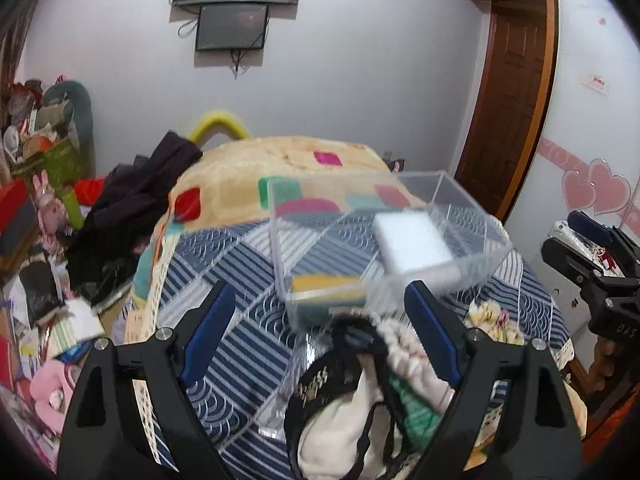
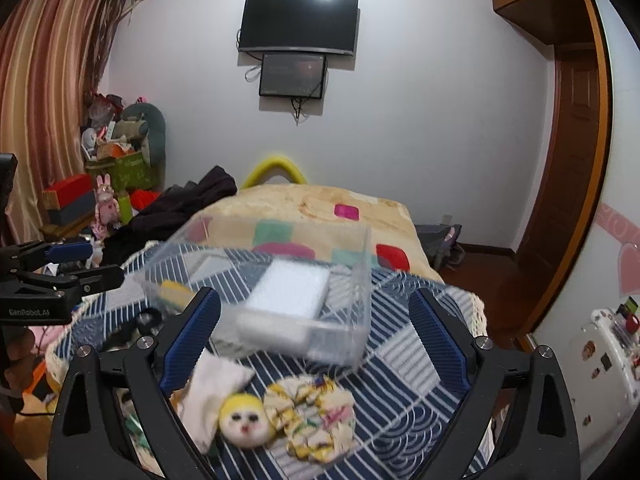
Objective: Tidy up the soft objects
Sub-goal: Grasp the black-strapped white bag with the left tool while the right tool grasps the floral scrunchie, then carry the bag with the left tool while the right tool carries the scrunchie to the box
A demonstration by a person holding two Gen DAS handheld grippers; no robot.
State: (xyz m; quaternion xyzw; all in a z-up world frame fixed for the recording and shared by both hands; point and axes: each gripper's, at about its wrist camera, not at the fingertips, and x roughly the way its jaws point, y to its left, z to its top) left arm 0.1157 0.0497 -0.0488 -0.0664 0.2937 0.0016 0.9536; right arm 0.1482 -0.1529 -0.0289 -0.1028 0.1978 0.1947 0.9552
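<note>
Right gripper point(image 2: 314, 340) has its jaws spread wide over the bed point(image 2: 400, 392). Clear box point(image 2: 352, 280) sits ahead with a white sponge point(image 2: 292, 292) inside; small doll face point(image 2: 244, 424) and floral scrunchie point(image 2: 316, 416) lie just beside each other.

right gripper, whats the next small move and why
Probably lower the open right gripper onto the doll and close. It is empty, the doll lies loose on the quilt just below its fingers, and the clear box with a white sponge sits right behind.
</note>
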